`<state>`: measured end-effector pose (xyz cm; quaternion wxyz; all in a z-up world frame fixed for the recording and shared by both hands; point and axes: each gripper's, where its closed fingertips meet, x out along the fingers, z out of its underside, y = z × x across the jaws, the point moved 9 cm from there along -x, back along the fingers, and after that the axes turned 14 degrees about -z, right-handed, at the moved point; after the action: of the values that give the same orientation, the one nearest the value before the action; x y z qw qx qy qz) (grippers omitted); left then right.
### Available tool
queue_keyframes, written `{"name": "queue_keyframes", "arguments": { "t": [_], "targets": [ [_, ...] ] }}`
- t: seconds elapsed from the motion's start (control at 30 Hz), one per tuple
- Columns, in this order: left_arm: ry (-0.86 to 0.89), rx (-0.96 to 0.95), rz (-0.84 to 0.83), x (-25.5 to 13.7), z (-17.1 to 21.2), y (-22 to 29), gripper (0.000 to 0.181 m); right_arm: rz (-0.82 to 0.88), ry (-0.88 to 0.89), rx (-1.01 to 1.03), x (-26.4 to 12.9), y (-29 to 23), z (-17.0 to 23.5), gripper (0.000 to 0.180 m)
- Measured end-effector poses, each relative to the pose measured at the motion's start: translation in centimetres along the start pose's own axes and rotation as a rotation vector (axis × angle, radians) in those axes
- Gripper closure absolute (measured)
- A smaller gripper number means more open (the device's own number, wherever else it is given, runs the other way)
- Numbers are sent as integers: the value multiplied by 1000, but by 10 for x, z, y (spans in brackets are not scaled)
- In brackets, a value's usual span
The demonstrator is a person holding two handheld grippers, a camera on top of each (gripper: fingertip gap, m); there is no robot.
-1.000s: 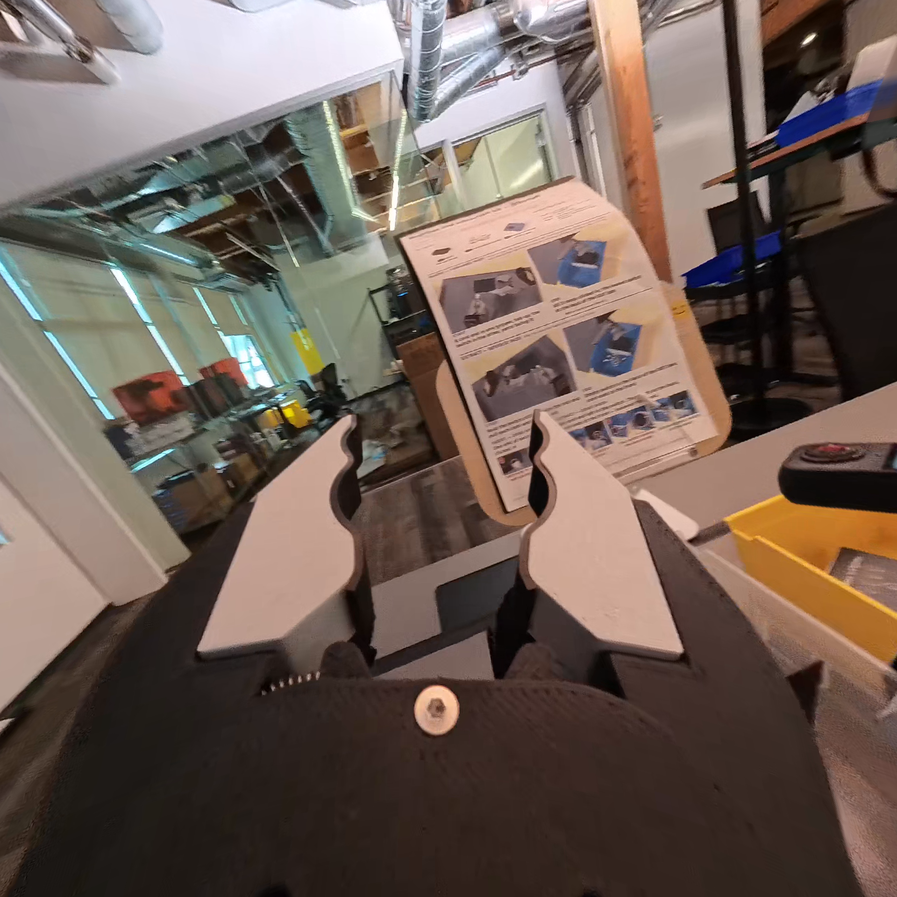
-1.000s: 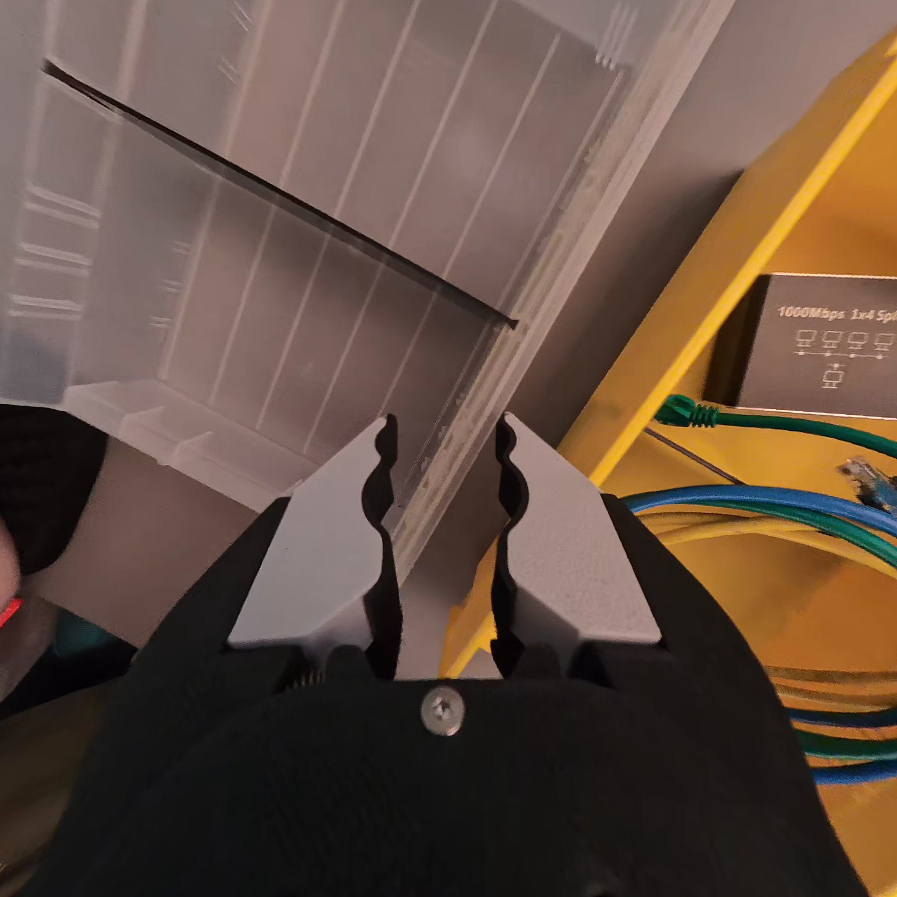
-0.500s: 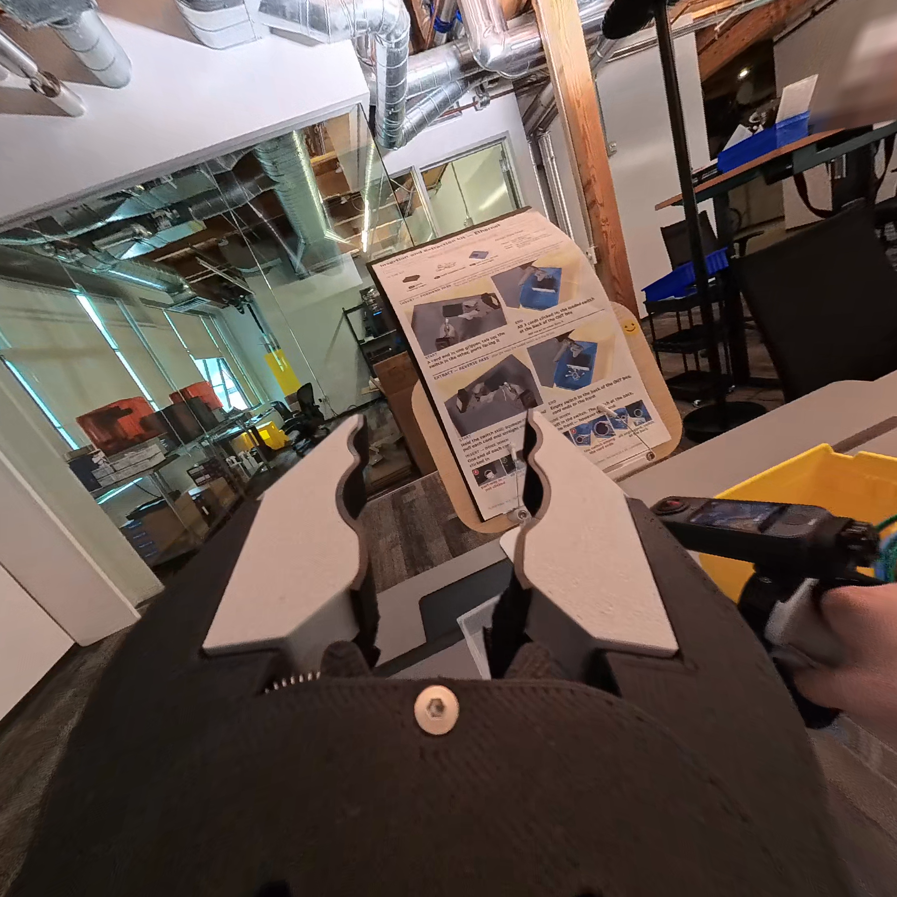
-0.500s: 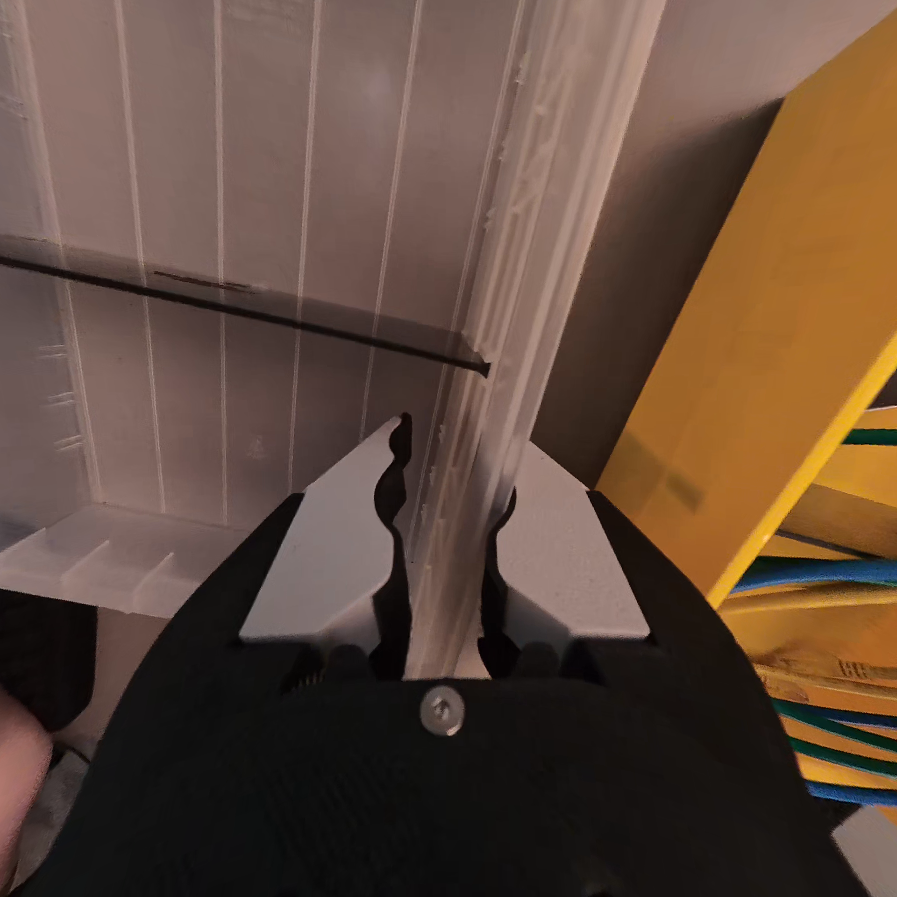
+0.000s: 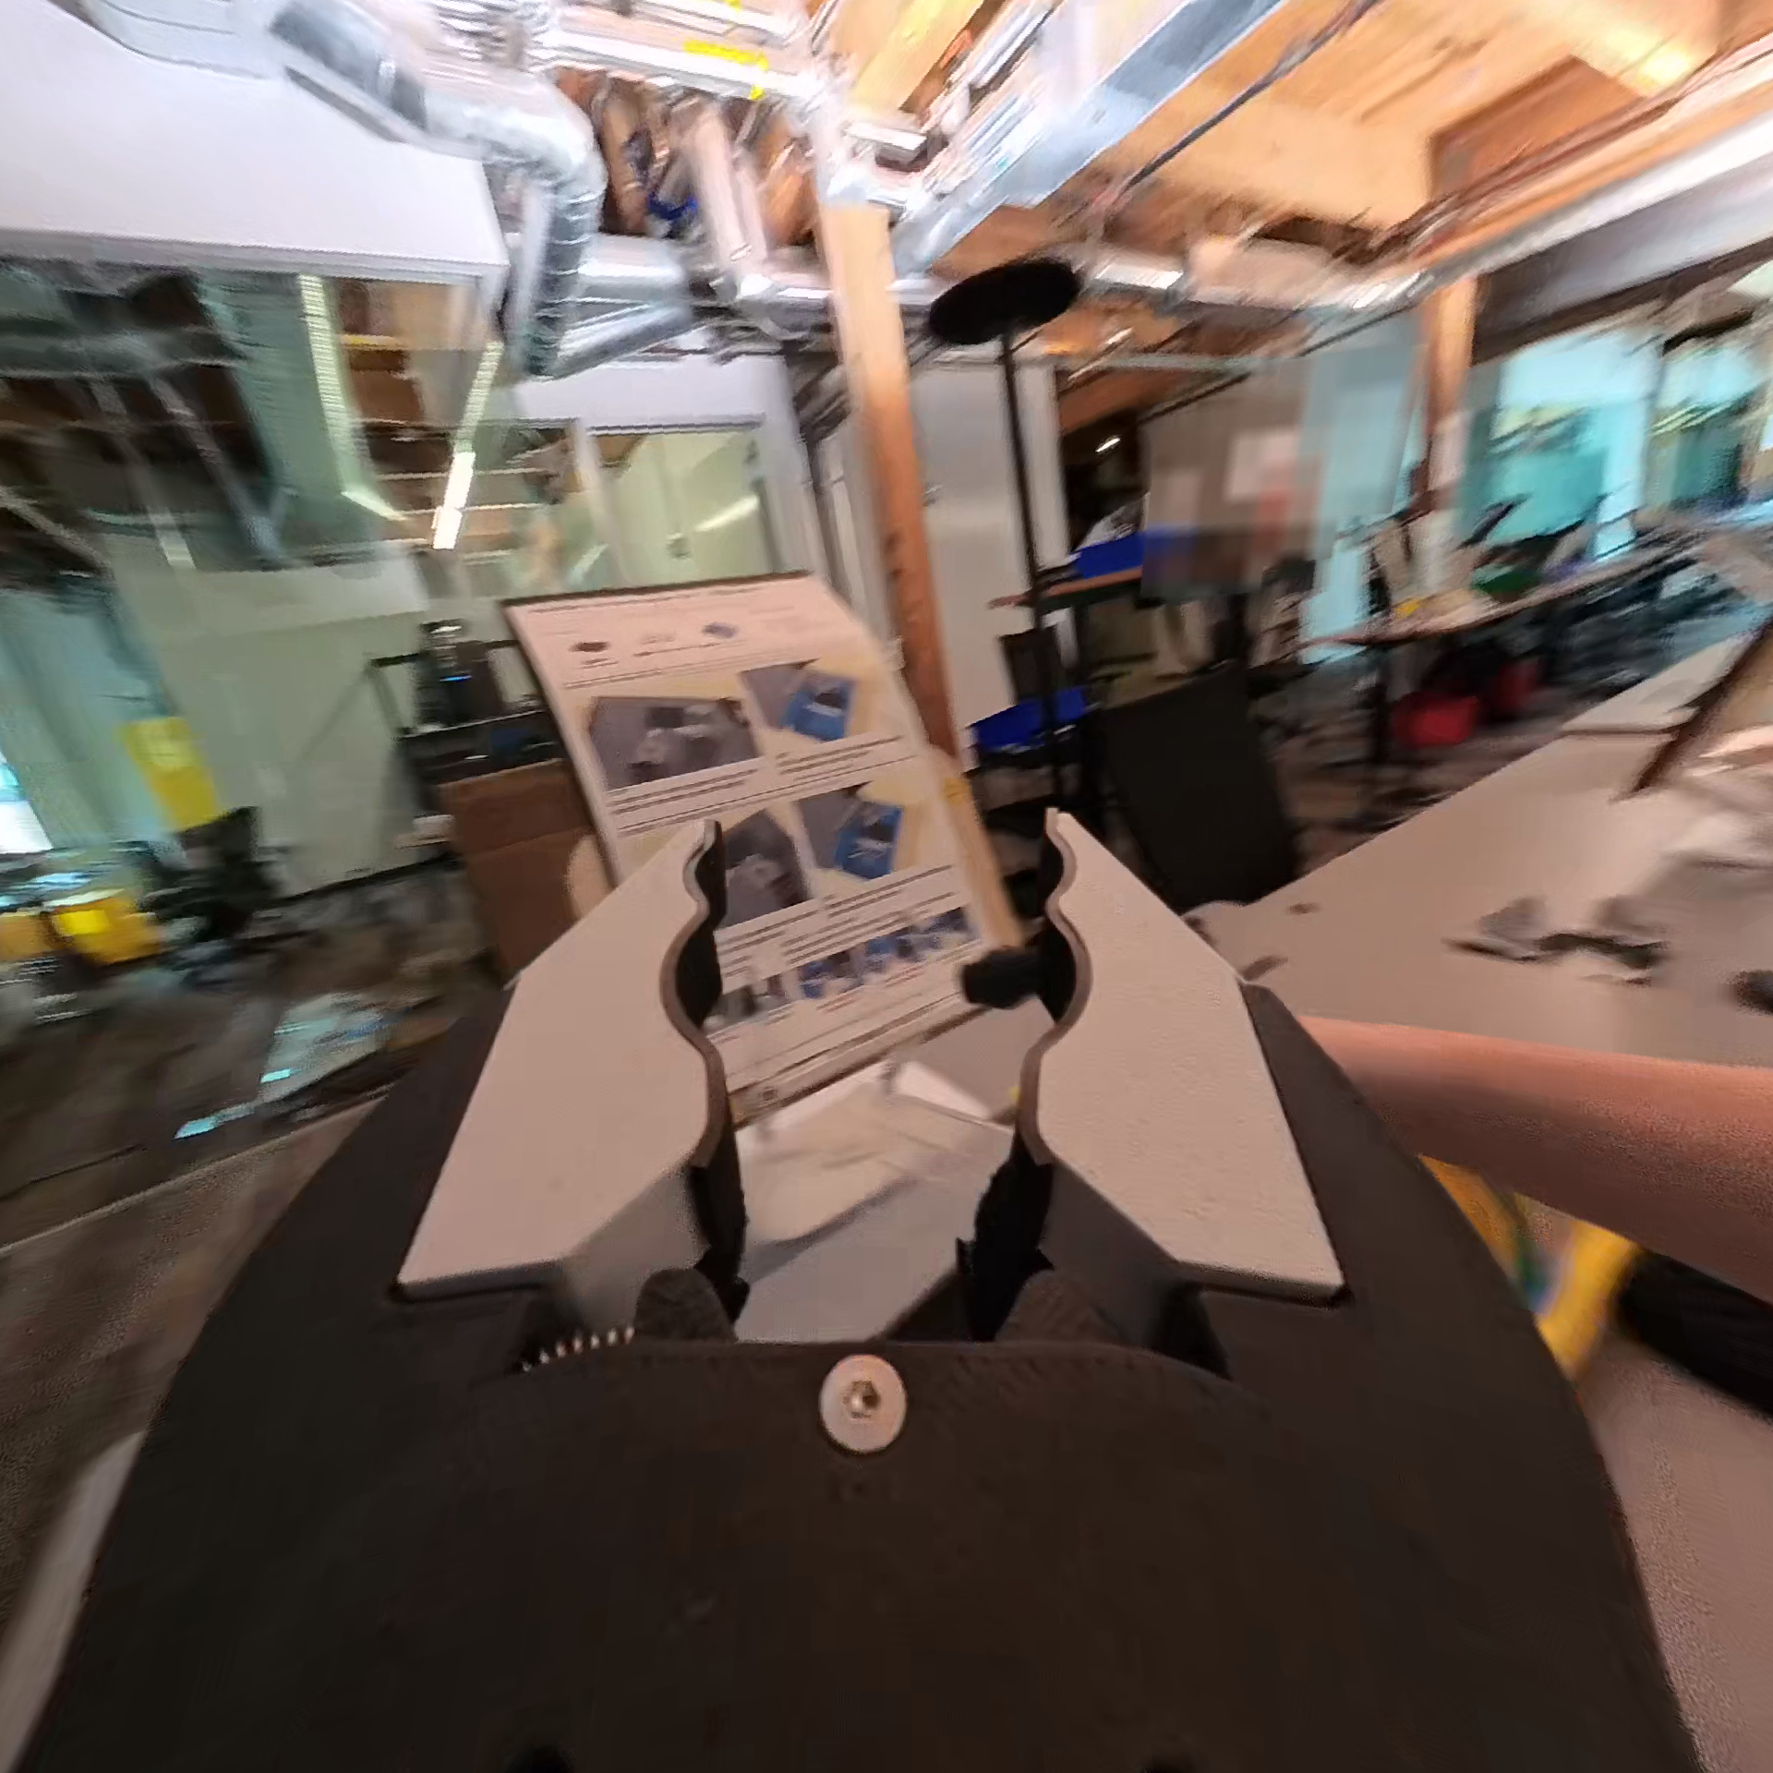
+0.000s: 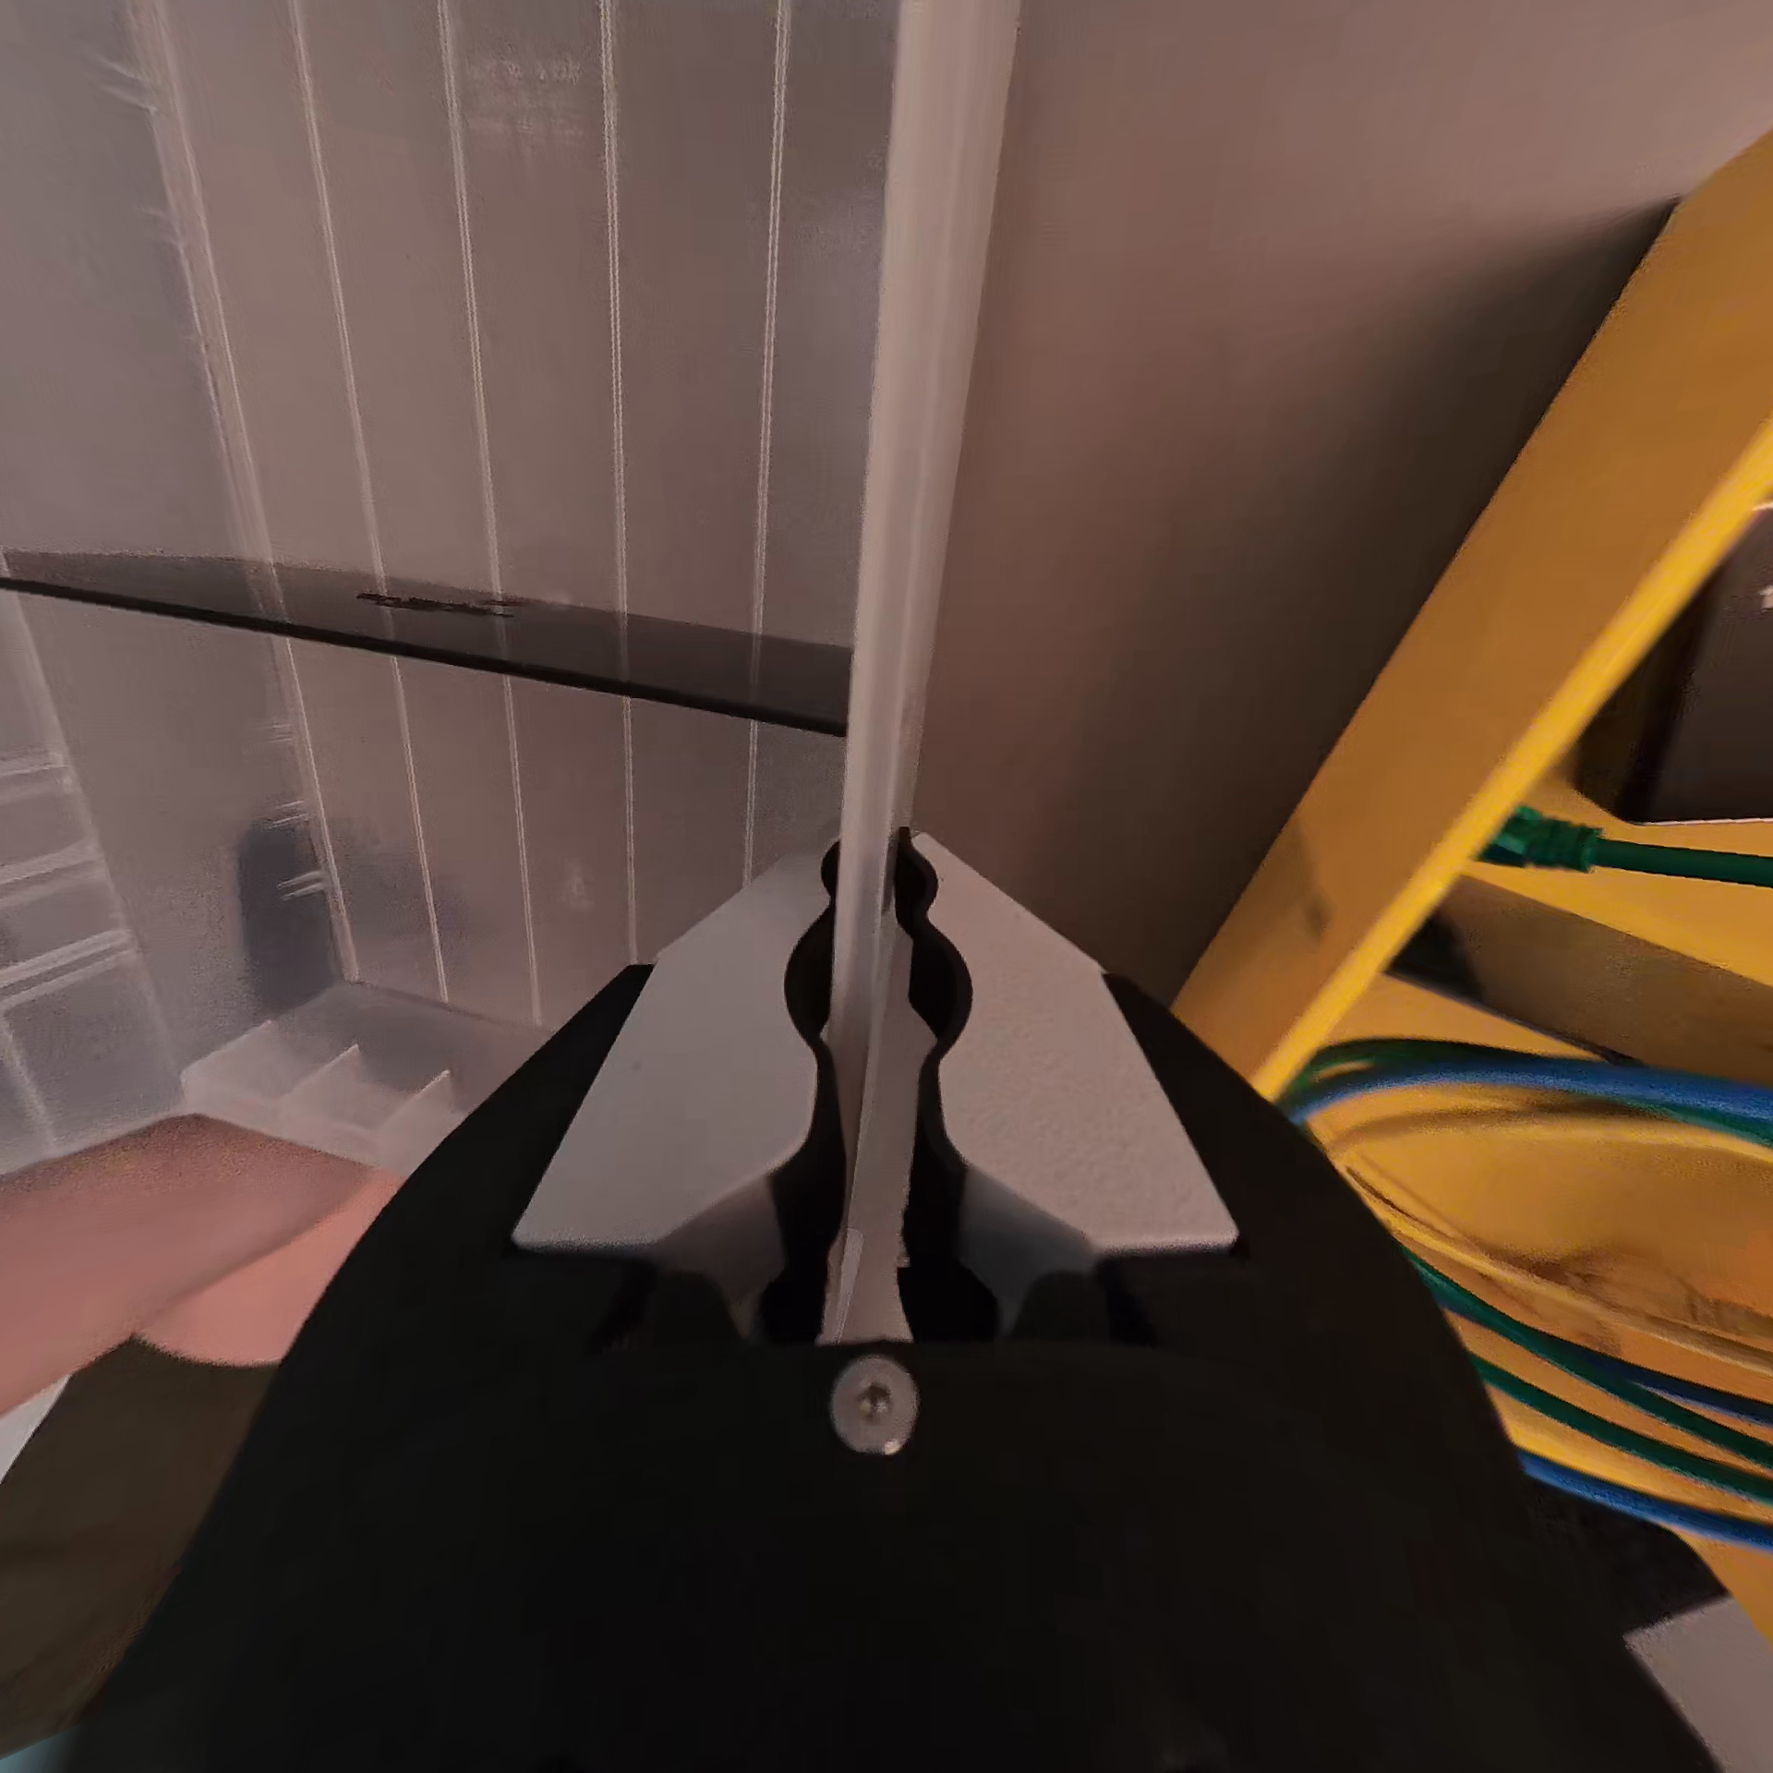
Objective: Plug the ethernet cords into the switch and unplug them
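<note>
Ethernet cords (image 6: 1573, 1094), blue and green, lie coiled in the yellow bin (image 6: 1497, 691) at the right of my right wrist view, and one green plug (image 6: 1535, 846) points left toward the bin's near wall. Just beyond that plug sits a dark box, the switch (image 6: 1717, 691), mostly cut off by the frame edge; I cannot tell whether anything is plugged into it.

My right gripper (image 6: 868, 863) is clamped on the rim of a clear plastic bin (image 6: 921, 384), the thin white edge running straight up between the grey fingers (image 6: 1007, 1036). The clear bin's ribbed wall fills the left of the view, and grey tabletop shows between it and the yellow bin. A bare forearm (image 6: 173, 1238) shows at the lower left.

My left gripper (image 5: 878, 844) is held up off the table with its fingers wide apart and nothing between them. It faces an illustrated instruction sheet (image 5: 758, 815) standing on the far side of the grey table (image 5: 1497, 892). A forearm (image 5: 1554, 1122) crosses in from the right, over a sliver of yellow bin. The view is blurred.
</note>
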<state>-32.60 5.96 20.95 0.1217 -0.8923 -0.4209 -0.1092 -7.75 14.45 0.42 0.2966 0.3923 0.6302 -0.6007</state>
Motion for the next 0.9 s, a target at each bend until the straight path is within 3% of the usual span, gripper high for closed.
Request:
{"name": "queue_keyframes", "arguments": {
  "t": [0.17,0.3,0.4,0.53,0.6,0.67,0.8,0.9],
  "targets": [
    [120,-288,189,-29,-21,-9,113,-89,99,-67,-92,-11,2,176],
    [336,-503,230,-48,-30,-35,118,-163,265,-21,-181,26,28,174],
    [119,-444,210,-22,-14,-32,101,-134,368,55,-236,81,66,172],
    [-262,-422,398,33,33,22,84,-35,472,211,-287,170,132,171],
    [-382,-483,539,59,63,63,89,31,510,293,-304,212,167,171],
    [-483,-558,576,81,102,101,95,95,532,355,-315,248,199,171],
    [-756,-363,534,105,182,150,93,181,551,468,-325,304,253,174],
    [-885,-311,563,107,217,169,92,212,583,546,-326,335,280,174]
  ]
}}
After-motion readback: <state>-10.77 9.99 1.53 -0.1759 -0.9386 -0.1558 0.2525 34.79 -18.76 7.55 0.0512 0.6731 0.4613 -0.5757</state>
